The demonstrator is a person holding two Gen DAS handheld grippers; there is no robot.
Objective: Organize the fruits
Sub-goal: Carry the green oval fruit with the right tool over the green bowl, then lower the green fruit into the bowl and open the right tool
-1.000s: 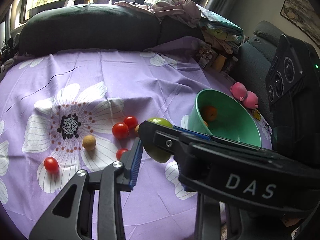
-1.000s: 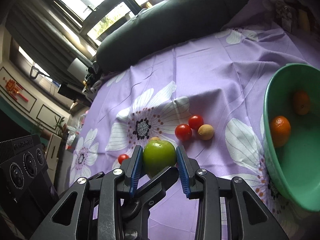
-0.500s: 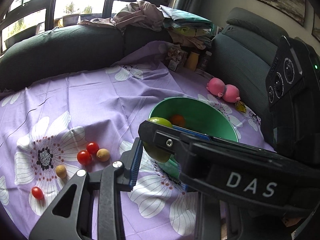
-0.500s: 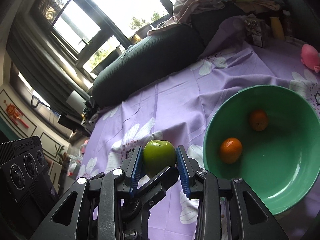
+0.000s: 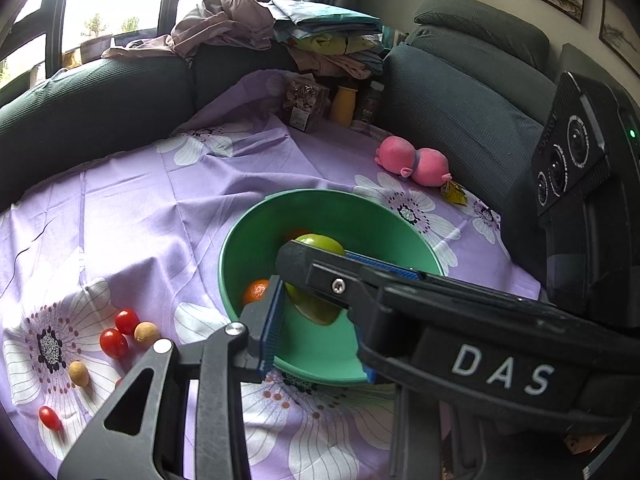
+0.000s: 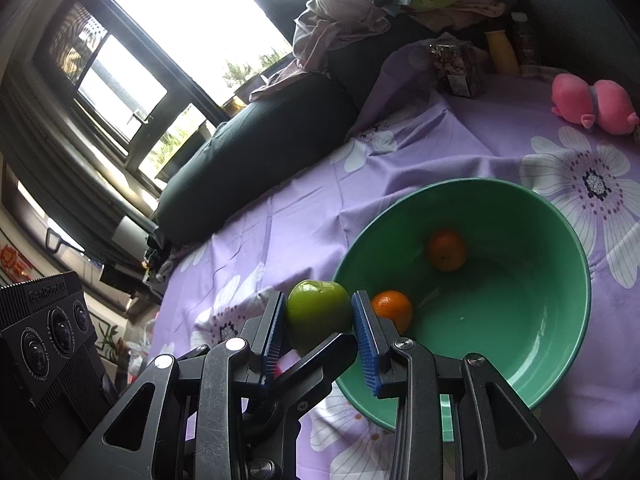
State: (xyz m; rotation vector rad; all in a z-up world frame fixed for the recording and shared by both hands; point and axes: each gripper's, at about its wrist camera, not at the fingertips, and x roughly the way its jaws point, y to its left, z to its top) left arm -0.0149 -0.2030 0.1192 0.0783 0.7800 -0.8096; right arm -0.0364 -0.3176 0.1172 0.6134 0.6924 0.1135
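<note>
Tongs clamp green apple beside bowl.

The right gripper squeezes a green apple between its two blue pads. The apple hangs right by the near rim of a green bowl. Two oranges sit inside the bowl. The bowl rests on a purple flower cloth. A pink toy lies far back.

Daylight pours in from the windows, which are totally blown out white. Shadows on the purple sheet stay soft, everything's pretty sharp, with heavy fisheye bending and dark corners.
</note>
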